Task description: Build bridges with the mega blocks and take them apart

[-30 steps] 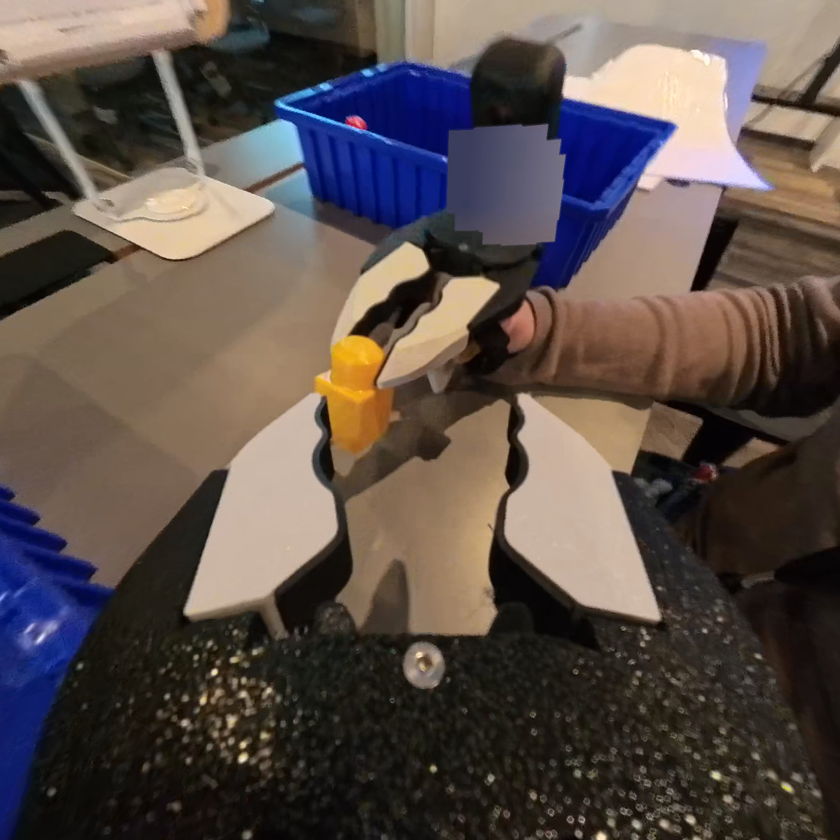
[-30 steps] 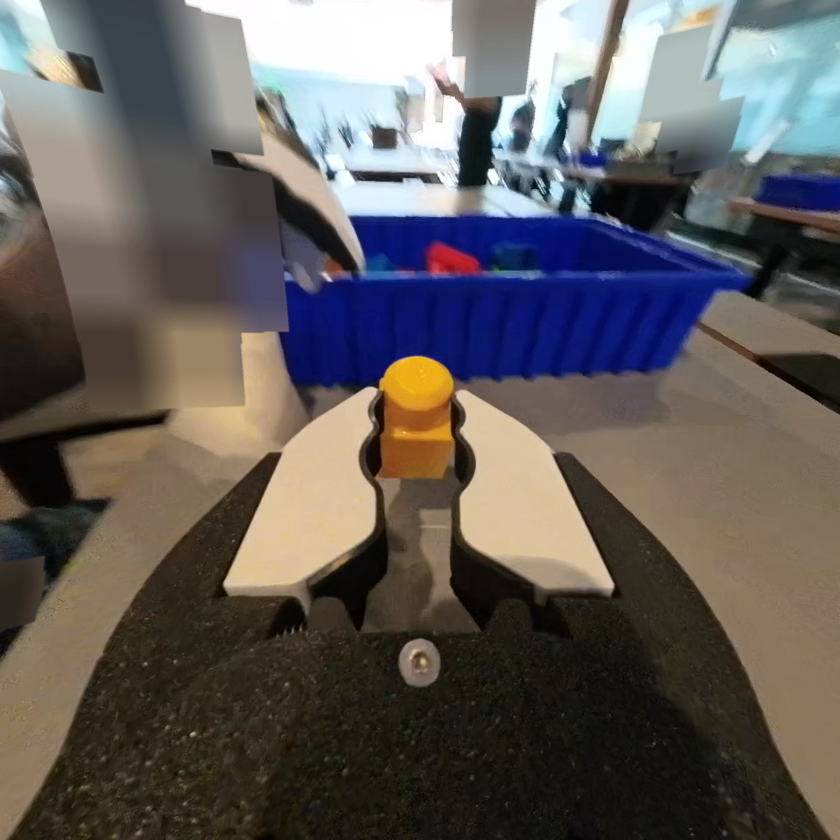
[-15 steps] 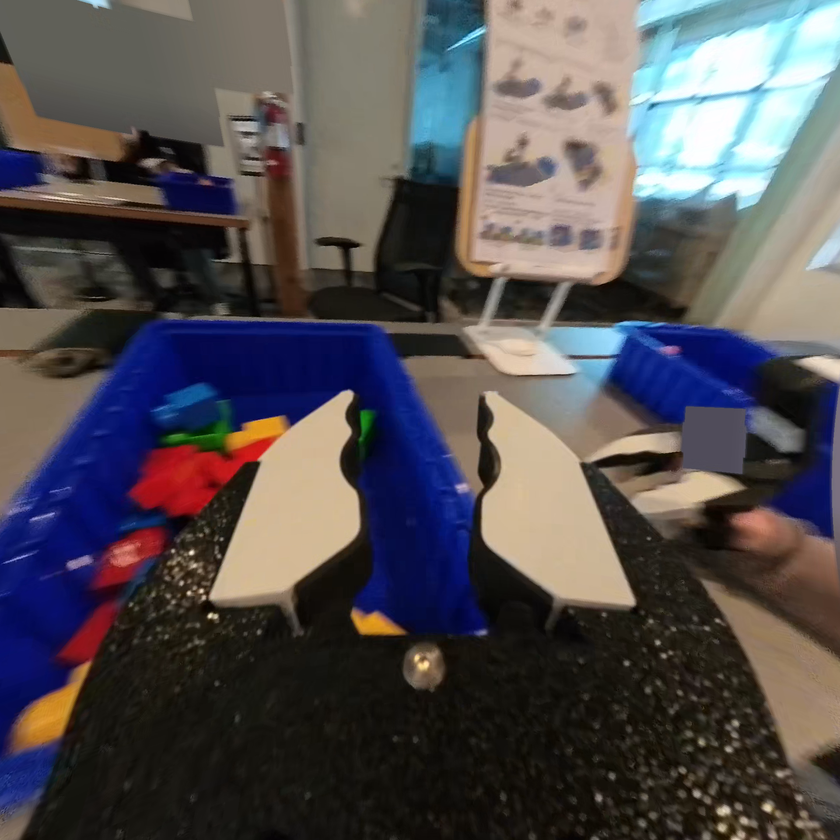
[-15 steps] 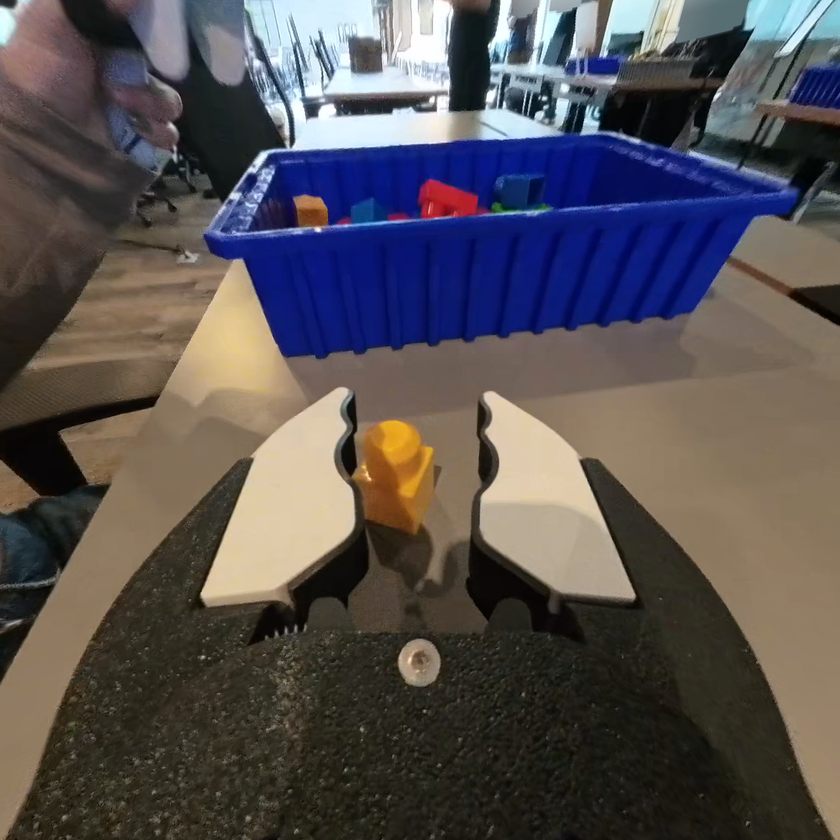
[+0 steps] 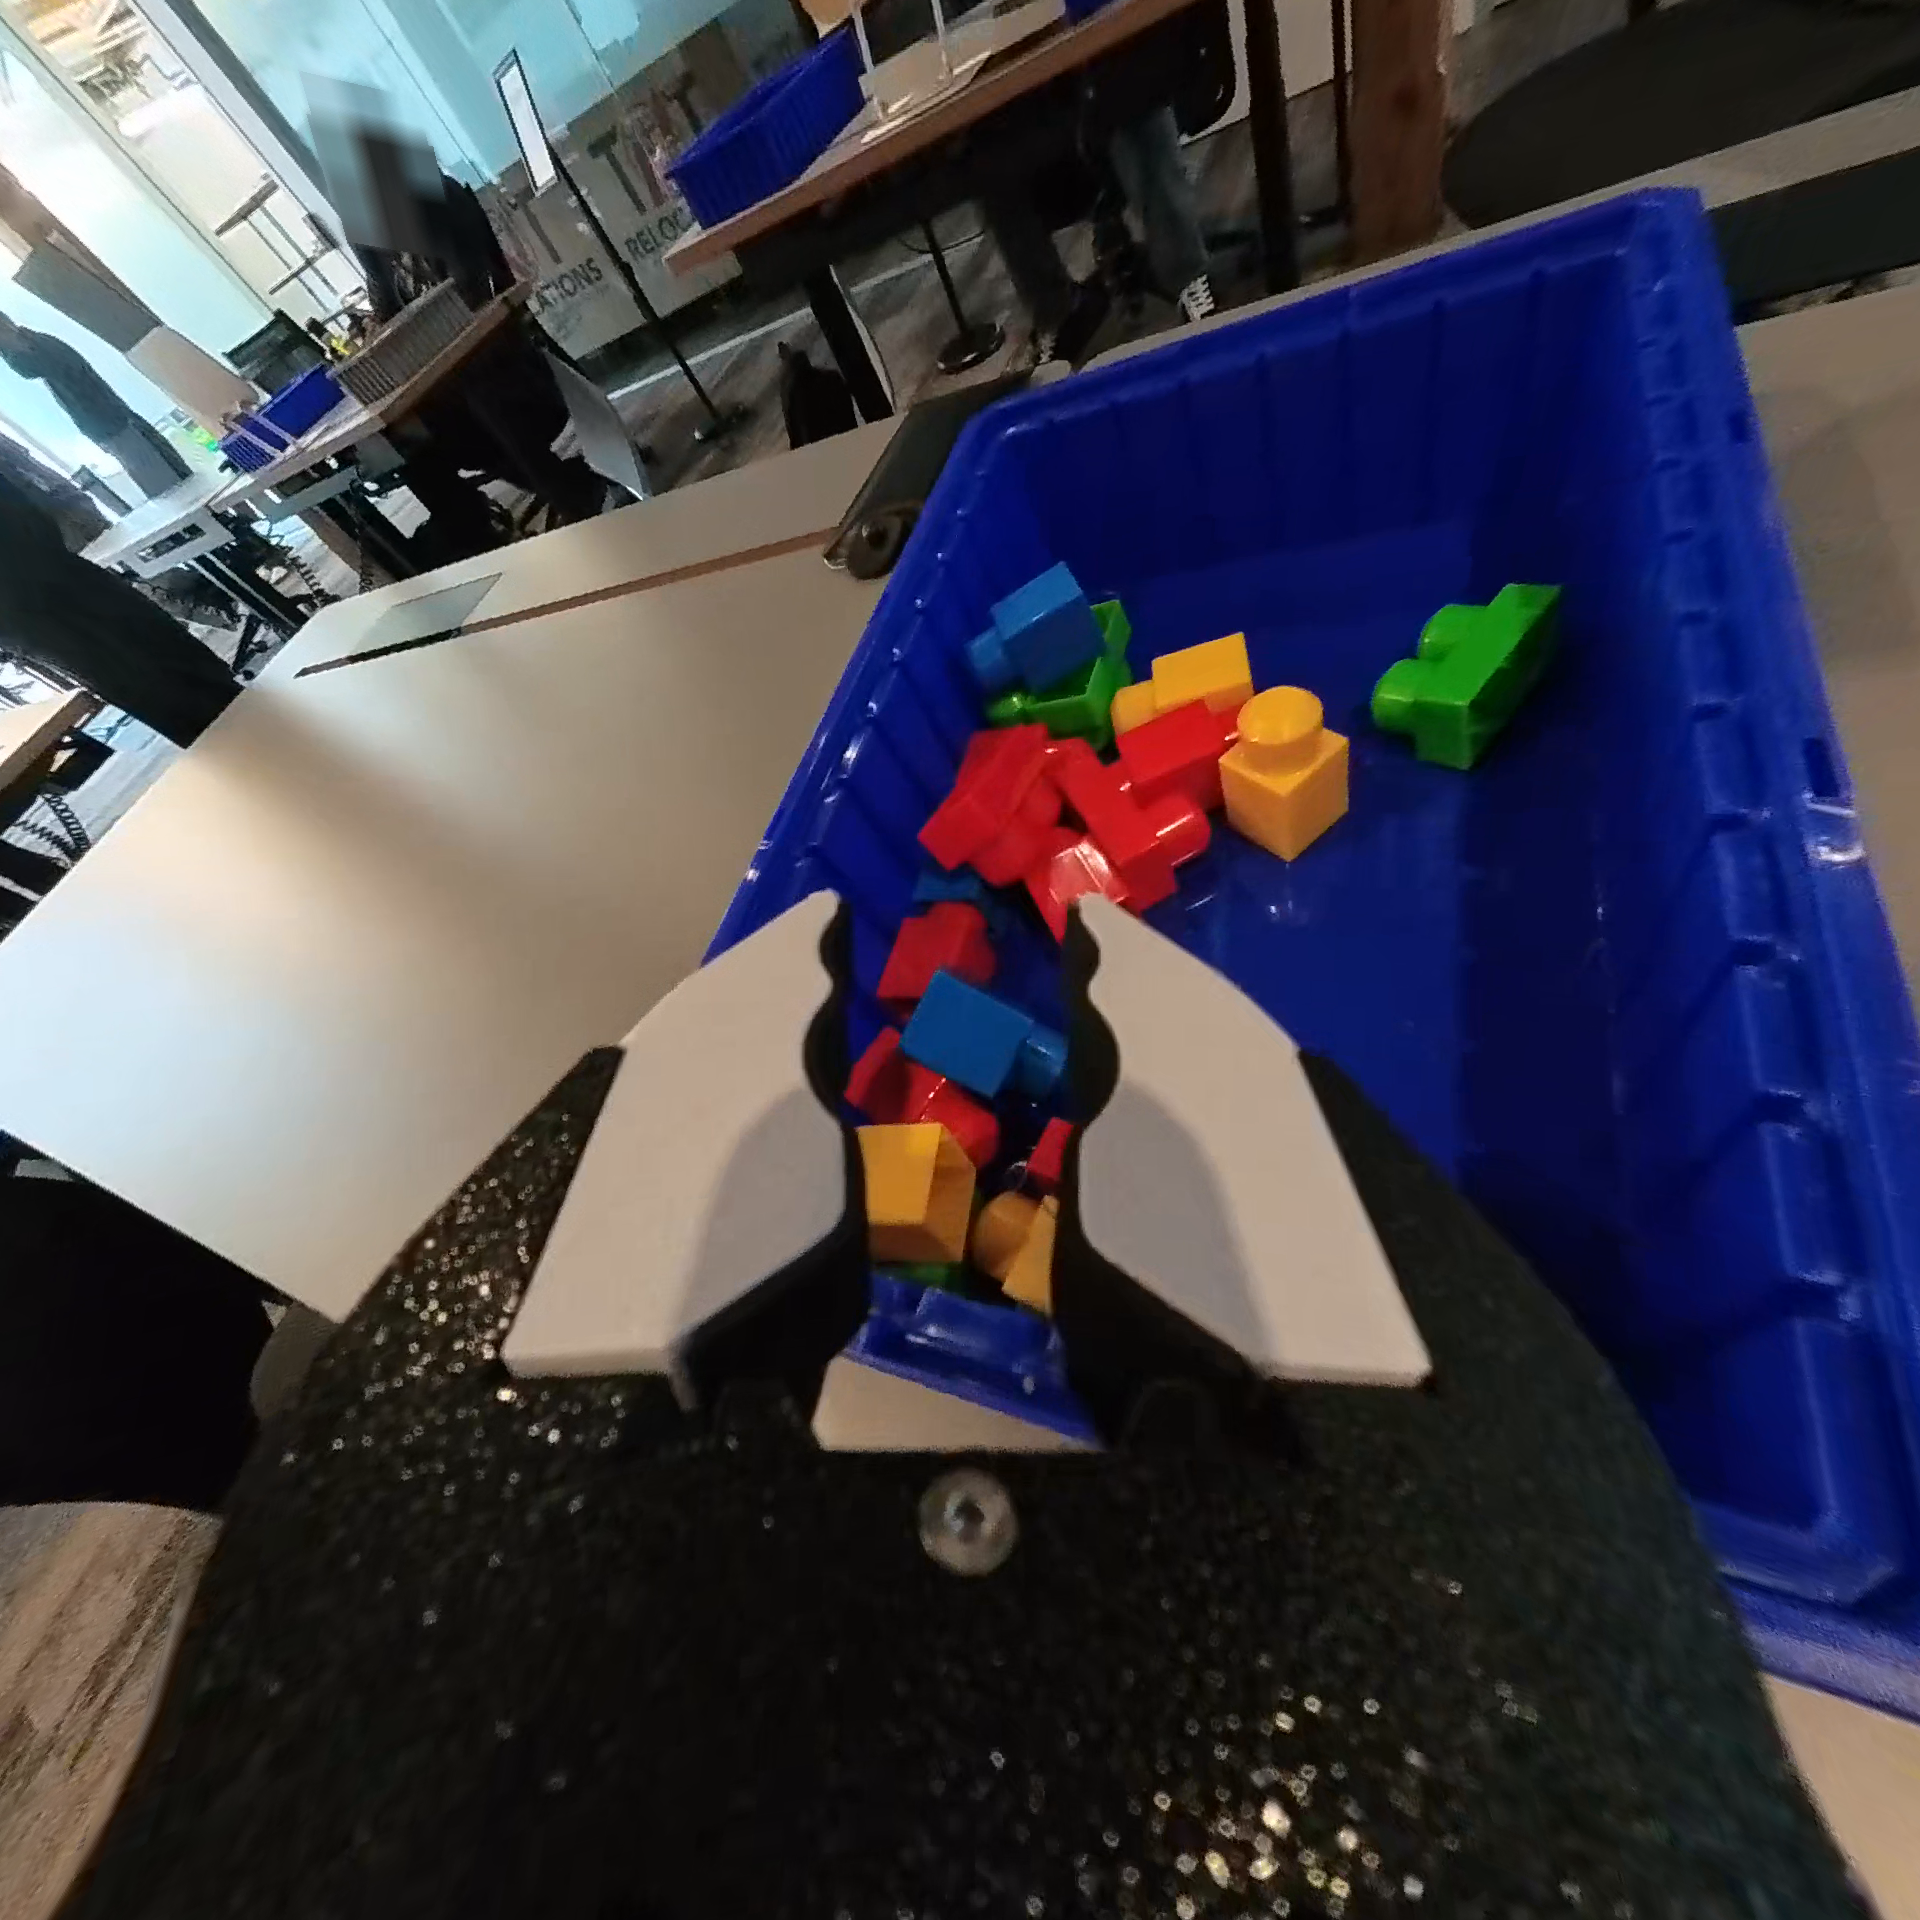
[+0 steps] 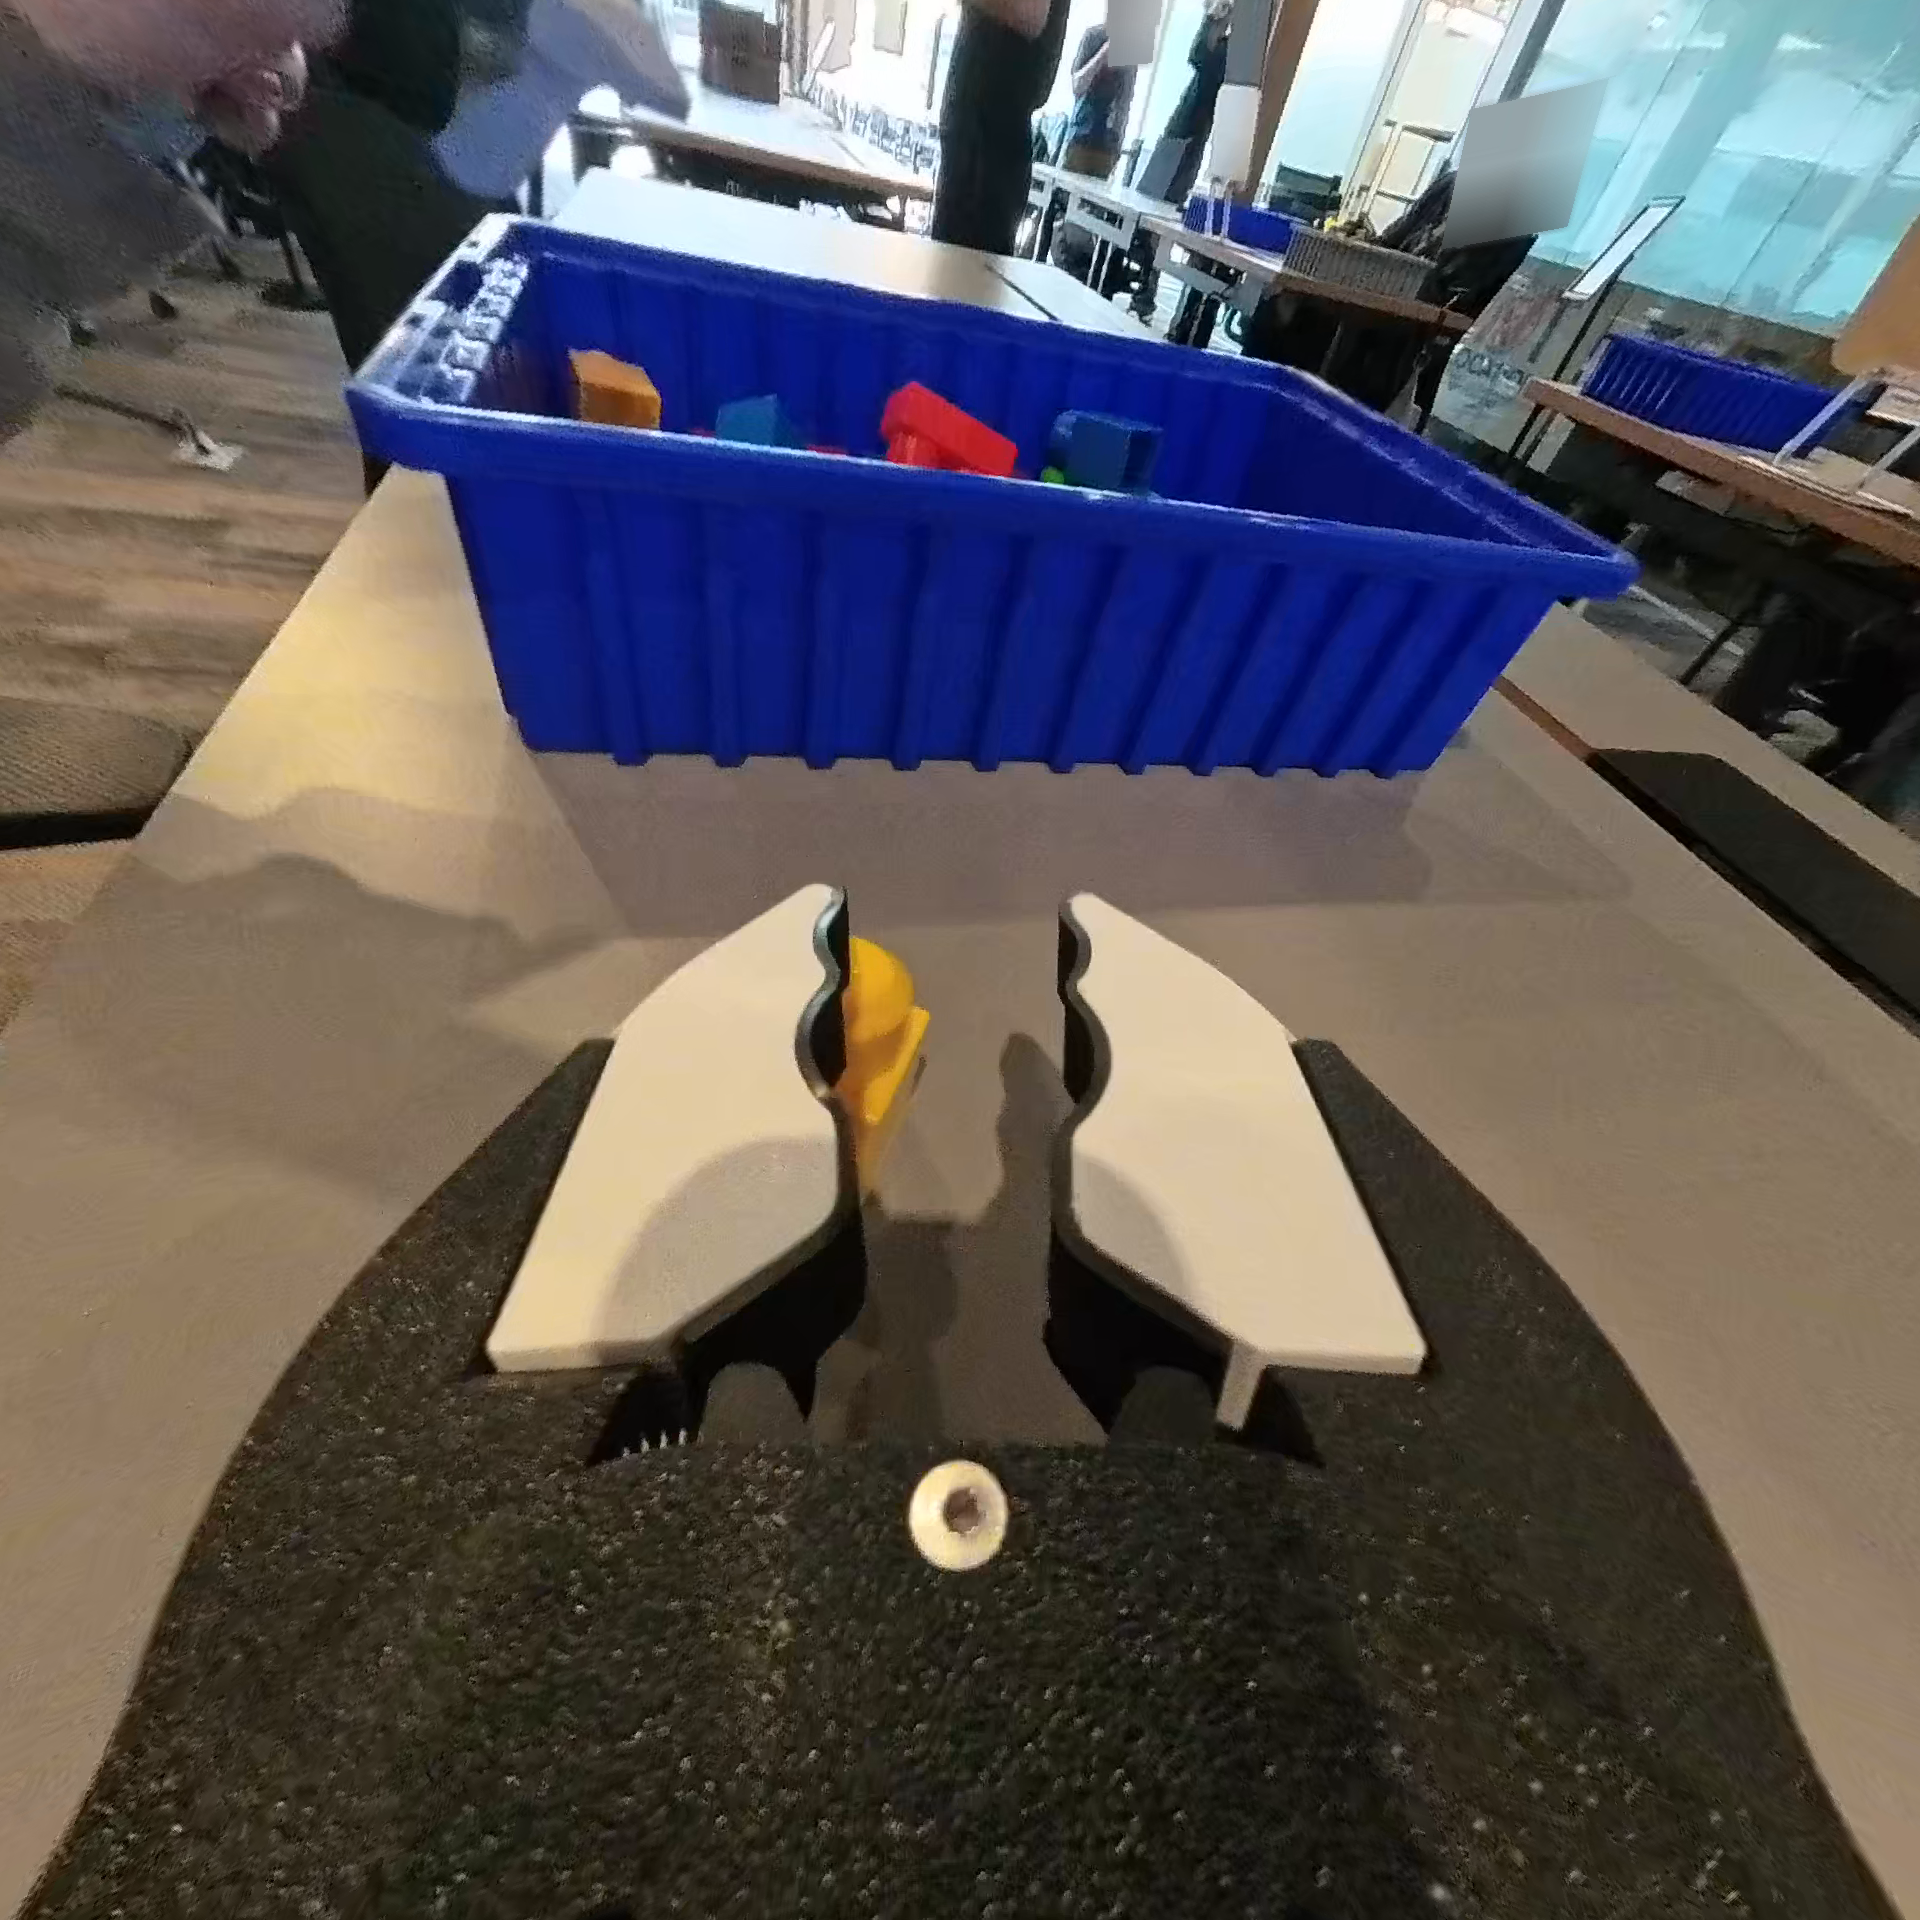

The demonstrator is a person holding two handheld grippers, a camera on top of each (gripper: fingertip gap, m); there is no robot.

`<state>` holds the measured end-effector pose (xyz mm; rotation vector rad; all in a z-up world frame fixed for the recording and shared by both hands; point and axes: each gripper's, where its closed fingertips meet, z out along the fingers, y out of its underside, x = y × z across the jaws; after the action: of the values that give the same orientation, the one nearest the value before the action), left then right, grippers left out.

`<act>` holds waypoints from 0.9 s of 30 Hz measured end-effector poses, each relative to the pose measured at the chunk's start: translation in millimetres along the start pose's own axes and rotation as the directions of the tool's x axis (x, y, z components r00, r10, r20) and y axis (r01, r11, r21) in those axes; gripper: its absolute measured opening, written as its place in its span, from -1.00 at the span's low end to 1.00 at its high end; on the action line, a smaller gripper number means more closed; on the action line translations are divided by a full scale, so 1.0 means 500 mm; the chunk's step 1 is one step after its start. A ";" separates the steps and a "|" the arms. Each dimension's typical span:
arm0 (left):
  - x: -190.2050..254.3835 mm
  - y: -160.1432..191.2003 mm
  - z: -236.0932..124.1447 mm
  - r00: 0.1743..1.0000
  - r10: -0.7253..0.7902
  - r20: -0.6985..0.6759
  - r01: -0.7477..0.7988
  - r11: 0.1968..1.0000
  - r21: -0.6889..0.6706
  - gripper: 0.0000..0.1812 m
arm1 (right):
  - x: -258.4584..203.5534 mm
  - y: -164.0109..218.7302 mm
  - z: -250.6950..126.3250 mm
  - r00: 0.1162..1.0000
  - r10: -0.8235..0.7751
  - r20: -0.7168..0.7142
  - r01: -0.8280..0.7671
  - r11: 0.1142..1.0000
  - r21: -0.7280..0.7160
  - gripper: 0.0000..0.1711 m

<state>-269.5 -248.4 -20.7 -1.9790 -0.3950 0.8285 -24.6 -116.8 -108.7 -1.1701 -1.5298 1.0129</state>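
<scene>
My left gripper (image 5: 956, 925) is open and empty, held above the near left corner of a blue bin (image 5: 1756, 1039). The bin holds several mega blocks: red blocks (image 5: 1081, 800), a yellow one-stud block (image 5: 1283, 774), a green block (image 5: 1470, 675) and a blue block (image 5: 971, 1034) between my fingers. My right gripper (image 6: 951, 925) is open. A yellow one-stud block (image 6: 883, 1039) stands on the grey table (image 6: 416, 987) between its fingers, close to the left finger and partly hidden by it. The same blue bin (image 6: 935, 623) stands beyond it.
Bare grey tabletop (image 5: 364, 831) lies left of the bin. A black strip (image 6: 1766, 842) crosses the table at the right. Other tables with blue bins (image 5: 769, 135) and people stand in the background. A blurred hand (image 6: 239, 73) is at the upper left. One gripper's finger ends stand about 30 cm off the other's.
My right gripper opened and let go of the yellow block, which now stands on the table. My left gripper swung away from it to over the bin of blocks.
</scene>
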 end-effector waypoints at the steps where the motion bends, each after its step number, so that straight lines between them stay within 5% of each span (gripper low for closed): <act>1: 0.000 -0.001 0.001 1.000 -0.002 -0.001 0.002 1.000 0.001 -0.58 | -0.003 0.001 0.002 1.000 -0.010 0.003 0.010 1.000 -0.005 -0.56; 19: -0.020 0.011 0.018 1.000 -0.014 0.012 0.015 1.000 -0.018 -0.59 | -0.010 0.010 0.008 1.000 0.009 0.027 -0.009 1.000 -0.020 -0.65; 21: -0.020 -0.012 0.032 0.996 -0.053 -0.074 0.056 0.998 0.033 -0.60 | -0.006 0.007 0.007 0.999 0.026 0.023 -0.026 1.000 -0.003 -0.66; 23: 0.024 -0.047 0.057 0.952 -0.068 -0.300 0.094 0.993 0.074 -0.61 | -0.003 0.003 0.006 0.998 0.052 0.025 -0.053 0.998 0.016 -0.66; 27: 0.061 0.008 0.151 0.876 0.007 -0.483 -0.100 0.981 -0.167 -0.53 | 0.007 0.001 0.003 0.995 0.097 0.025 -0.098 0.995 0.037 -0.66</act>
<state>-299.7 -185.2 -62.5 -2.2933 -0.1256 0.3110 -26.2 -113.6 -108.8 -1.2195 -1.4763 1.1190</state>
